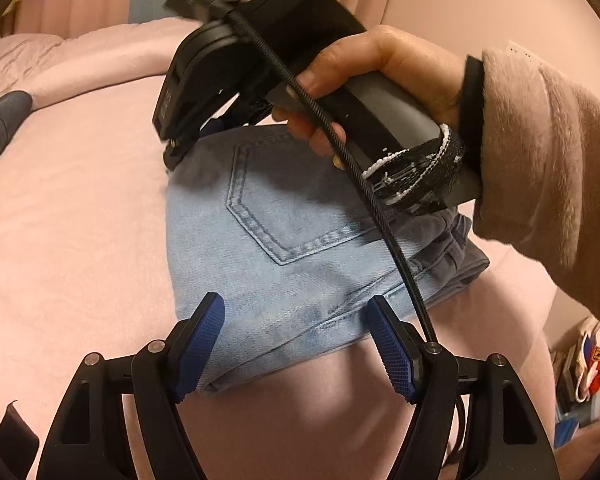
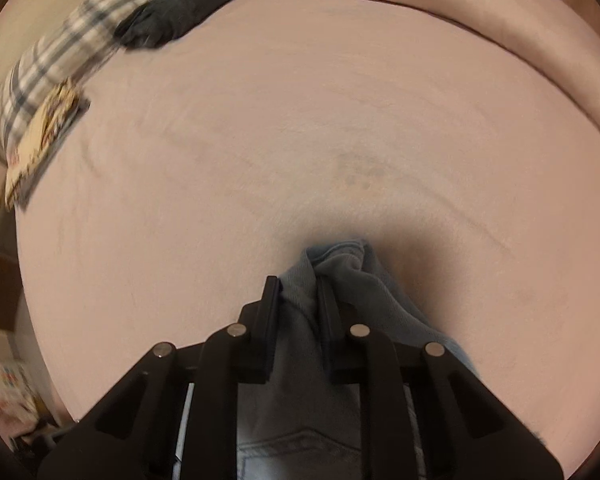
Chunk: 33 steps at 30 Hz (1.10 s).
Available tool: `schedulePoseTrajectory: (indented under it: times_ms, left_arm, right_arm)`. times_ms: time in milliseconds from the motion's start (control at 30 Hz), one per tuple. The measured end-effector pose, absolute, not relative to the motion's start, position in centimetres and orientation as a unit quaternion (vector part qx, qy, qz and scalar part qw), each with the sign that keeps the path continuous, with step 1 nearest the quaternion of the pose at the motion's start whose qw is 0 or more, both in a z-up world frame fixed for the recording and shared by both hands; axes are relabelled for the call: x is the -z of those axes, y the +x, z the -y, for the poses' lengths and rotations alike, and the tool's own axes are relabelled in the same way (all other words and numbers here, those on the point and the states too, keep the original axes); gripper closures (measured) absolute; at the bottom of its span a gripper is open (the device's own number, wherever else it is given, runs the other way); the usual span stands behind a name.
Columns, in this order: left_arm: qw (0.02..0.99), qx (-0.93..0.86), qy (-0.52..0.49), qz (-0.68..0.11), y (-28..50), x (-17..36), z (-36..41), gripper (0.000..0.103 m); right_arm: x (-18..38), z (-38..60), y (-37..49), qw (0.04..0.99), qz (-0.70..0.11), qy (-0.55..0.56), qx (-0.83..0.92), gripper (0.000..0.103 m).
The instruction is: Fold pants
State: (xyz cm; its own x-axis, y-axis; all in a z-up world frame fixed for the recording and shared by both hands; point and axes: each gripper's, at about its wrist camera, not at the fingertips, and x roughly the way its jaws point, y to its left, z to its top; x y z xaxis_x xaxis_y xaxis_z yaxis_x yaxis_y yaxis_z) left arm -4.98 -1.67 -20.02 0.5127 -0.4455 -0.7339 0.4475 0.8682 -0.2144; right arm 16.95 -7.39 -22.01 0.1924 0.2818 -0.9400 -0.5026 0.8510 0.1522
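Note:
Light blue jeans (image 1: 300, 240) lie folded into a compact bundle on the pink bed, back pocket up. My left gripper (image 1: 296, 344) is open, its blue pads on either side of the bundle's near edge, just above it. My right gripper (image 2: 298, 292) is shut on a bunched fold of the jeans (image 2: 340, 268) at the bundle's far edge. In the left wrist view the right gripper's body (image 1: 236, 60) and the hand holding it hang over the far end of the jeans; its fingertips are hidden there.
The pink bedspread (image 2: 300, 120) stretches around the jeans. A dark grey garment (image 2: 180, 4) and a plaid cloth (image 2: 52, 68) lie at the far left. A patterned item (image 2: 40, 140) sits at the bed's left edge. Clutter (image 1: 588, 380) lies beyond the bed's right edge.

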Motion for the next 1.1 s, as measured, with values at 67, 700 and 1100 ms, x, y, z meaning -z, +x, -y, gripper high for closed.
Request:
schedulePoseTrajectory:
  times_ms: [67,700,1100]
  left_arm:
    - [0.867,0.259,0.000,-0.427,-5.2,19.7,1.5,0.030]
    - [0.850,0.226,-0.123,-0.459,-2.1,19.4,-3.3,0.030]
    - [0.847,0.194,-0.110,-0.482,-0.4,19.3,-2.4,0.030]
  right_arm:
    - [21.3,8.4,17.2,0.773,-0.578,-0.062,-0.253,0.084]
    - [15.3,23.6,1.8,0.839,-0.517,-0.041,-0.162,0.081]
    - [15.6,27.7,-1.2,0.852,-0.479,0.110,-0.183,0.042]
